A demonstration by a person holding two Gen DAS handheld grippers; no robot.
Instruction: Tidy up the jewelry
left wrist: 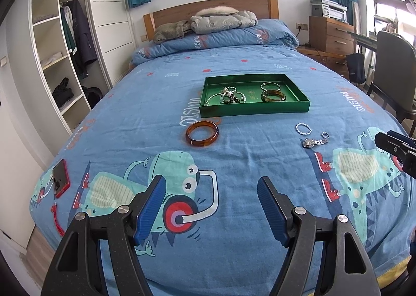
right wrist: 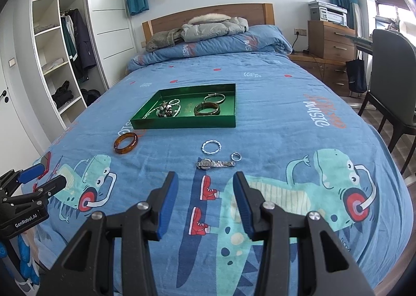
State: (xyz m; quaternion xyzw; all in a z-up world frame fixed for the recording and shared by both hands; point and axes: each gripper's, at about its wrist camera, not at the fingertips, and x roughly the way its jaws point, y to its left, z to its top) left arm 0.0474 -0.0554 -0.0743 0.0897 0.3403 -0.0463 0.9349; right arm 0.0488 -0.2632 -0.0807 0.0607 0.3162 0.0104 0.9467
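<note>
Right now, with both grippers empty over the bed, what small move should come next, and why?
Probably ease the right gripper forward and down toward the watch. Its jaws stand open and empty, and the watch lies on the bedspread just ahead of them, outside the green tray. The amber bangle, also loose, sits farther ahead of the left gripper, so it can wait.

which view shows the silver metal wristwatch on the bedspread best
The right wrist view: the silver metal wristwatch lies just ahead of the open right gripper, band and dial clear. The left wrist view shows it smaller, off to the right.
</note>
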